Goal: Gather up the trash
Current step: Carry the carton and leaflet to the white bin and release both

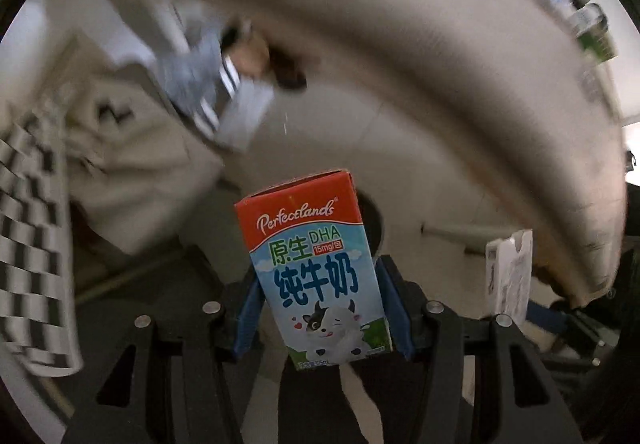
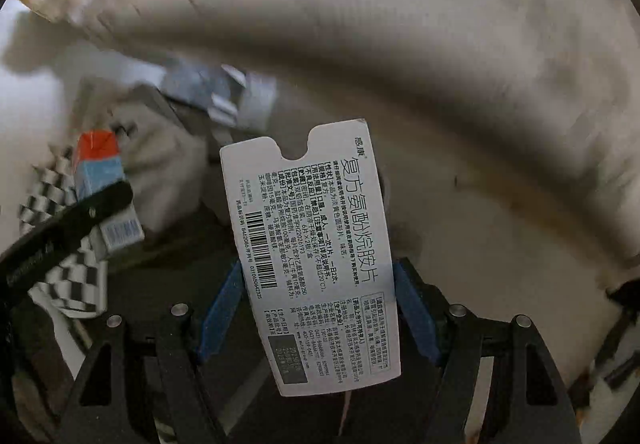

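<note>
Milk carton (image 1: pixel 316 272) stands upright between my left fingers (image 1: pixel 250 308), clamped by the blue pads on both its sides. My right fingers (image 2: pixel 222 304) grip a flat white medicine box (image 2: pixel 312 256) by its long edges. Beyond both, a blurred checkered cloth (image 1: pixel 32 244) lies to the left.

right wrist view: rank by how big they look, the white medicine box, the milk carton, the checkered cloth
1. white medicine box, though it sits nearest the camera, which inflates it
2. checkered cloth, partly hidden
3. milk carton, partly hidden too
</note>
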Available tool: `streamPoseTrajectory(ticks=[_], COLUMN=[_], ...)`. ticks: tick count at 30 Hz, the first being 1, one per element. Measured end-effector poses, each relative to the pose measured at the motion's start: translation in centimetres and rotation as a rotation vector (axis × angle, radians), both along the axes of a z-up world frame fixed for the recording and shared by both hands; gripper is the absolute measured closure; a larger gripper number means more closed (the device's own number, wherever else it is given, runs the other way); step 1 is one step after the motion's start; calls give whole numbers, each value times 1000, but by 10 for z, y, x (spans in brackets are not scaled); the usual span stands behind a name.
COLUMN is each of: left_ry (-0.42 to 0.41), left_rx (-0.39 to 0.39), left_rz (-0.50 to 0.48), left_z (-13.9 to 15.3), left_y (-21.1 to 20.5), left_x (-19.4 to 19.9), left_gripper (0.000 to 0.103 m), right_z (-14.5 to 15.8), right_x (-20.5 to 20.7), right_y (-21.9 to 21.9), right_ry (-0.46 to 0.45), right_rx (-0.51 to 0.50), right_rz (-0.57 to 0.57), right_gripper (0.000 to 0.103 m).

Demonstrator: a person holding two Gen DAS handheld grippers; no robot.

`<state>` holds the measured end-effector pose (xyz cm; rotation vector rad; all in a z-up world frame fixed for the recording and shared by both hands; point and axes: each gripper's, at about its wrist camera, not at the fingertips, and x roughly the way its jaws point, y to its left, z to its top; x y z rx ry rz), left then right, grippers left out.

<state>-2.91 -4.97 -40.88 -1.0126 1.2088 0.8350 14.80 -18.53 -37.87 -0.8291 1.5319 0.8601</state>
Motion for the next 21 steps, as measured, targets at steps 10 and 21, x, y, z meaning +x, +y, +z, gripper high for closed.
streamPoseTrajectory(ticks=[10, 21], left_ry=[-81, -5], left_rx=[-310, -187], left_rz=[20, 100], left_z=[-261, -325], left_y=[23, 25], left_x=[22, 13], left_gripper=[48, 6], right_z=[-248, -354], right_x=[46, 60], right_y=[-13, 9], right_ry=[37, 112], right_rx=[-149, -84], right_rz=[-158, -113], right_gripper=[26, 0])
